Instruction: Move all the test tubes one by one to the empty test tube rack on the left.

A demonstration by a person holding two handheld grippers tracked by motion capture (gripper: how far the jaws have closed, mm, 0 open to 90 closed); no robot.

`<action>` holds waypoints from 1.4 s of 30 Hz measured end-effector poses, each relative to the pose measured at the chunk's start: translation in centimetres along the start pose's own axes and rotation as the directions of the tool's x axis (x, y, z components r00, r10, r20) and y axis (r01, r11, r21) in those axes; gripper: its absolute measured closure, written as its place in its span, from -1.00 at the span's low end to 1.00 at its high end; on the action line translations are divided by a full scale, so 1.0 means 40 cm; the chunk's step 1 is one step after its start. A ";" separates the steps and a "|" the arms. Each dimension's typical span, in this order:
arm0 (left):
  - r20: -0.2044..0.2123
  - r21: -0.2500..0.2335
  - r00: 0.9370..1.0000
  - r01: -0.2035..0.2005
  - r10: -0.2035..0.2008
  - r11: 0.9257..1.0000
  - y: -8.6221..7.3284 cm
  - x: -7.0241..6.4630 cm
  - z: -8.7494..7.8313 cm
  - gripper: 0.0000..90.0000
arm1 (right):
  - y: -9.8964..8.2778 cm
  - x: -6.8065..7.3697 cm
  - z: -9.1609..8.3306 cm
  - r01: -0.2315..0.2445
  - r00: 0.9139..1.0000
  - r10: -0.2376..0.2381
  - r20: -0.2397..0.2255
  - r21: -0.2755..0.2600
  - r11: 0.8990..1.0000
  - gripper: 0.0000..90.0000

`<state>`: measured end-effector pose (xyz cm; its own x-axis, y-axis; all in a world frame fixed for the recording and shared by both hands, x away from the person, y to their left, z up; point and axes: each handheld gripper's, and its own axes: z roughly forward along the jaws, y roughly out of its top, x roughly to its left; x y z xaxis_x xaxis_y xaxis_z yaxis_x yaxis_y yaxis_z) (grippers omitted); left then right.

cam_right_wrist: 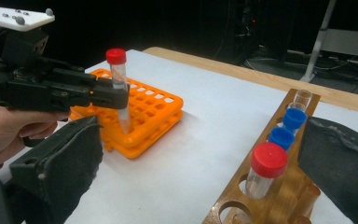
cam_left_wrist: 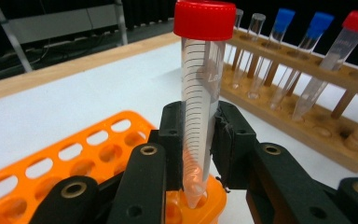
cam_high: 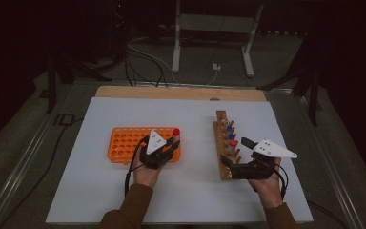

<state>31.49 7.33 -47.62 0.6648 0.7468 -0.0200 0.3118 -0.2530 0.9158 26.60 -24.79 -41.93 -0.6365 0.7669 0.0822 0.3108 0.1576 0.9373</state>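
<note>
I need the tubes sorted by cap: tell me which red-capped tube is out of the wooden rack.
The red-capped tube clamped in the left gripper, its tip entering a corner hole of the orange rack. The other red-capped one stands in the wooden rack.

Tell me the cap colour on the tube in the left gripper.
Red. The cap on the tube shows best in the left gripper view.

I'm working in a lab: capped test tubes (cam_left_wrist: pixel 314 44) stand in a wooden rack (cam_high: pixel 225 145), an orange tube rack (cam_high: pixel 126 143) sits on the white bench (cam_high: pixel 181 191), cables (cam_high: pixel 143 64) trail behind.
</note>
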 end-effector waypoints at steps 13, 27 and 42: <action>0.004 0.055 1.000 -0.014 0.014 0.998 -0.039 -0.004 0.007 0.67 | -0.012 -0.011 -0.002 -0.012 1.000 0.011 0.008 0.013 1.000 -1.00; 0.002 0.110 1.000 -0.025 0.025 0.994 -0.057 -0.006 0.021 0.66 | -0.024 -0.021 0.005 -0.011 1.000 0.010 0.024 0.030 1.000 -1.00; 0.022 0.062 0.998 0.050 -0.052 0.997 -0.046 -0.003 -0.017 -0.27 | -0.046 -0.045 0.030 -0.043 0.998 0.039 0.053 0.077 0.996 -0.94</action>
<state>30.39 8.13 -49.01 0.6624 0.7452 -0.0763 0.3865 -0.2527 0.8870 28.03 -25.72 -44.22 -0.5860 0.8040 0.1005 0.3910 0.1720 0.9042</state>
